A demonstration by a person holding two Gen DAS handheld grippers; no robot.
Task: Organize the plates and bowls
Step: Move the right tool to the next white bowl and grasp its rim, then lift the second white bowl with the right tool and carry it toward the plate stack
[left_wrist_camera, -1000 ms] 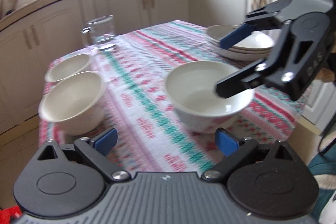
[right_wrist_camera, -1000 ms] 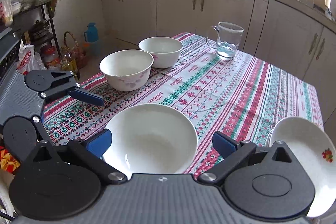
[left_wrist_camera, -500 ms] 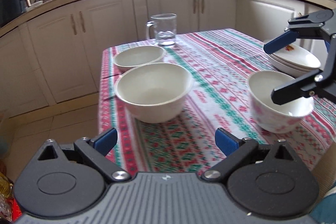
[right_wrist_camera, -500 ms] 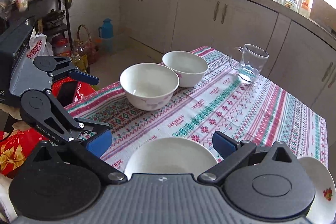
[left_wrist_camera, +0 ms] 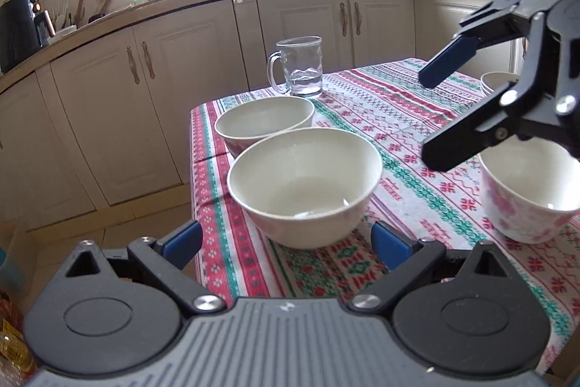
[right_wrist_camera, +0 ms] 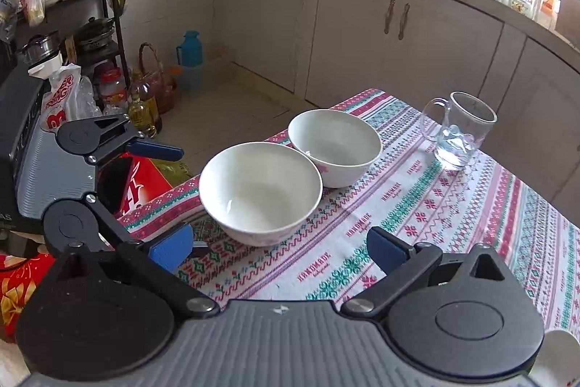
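Patterned woven tablecloth bears two white glazed ceramic bowls; nearer bowl at twelve o'clock of left gripper, jaws spread, empty; right gripper likewise released; bowl rigid, slippery, breakable; pinch the rim.

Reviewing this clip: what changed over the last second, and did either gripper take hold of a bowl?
Both grippers swung away from the pink-patterned bowl toward the two bowls at the table's corner. The left gripper now faces the near white bowl closely; the right gripper pulled back, that bowl ahead of it. Neither took hold of anything: both are open and empty. The bowls, plates and glass mug stayed put.
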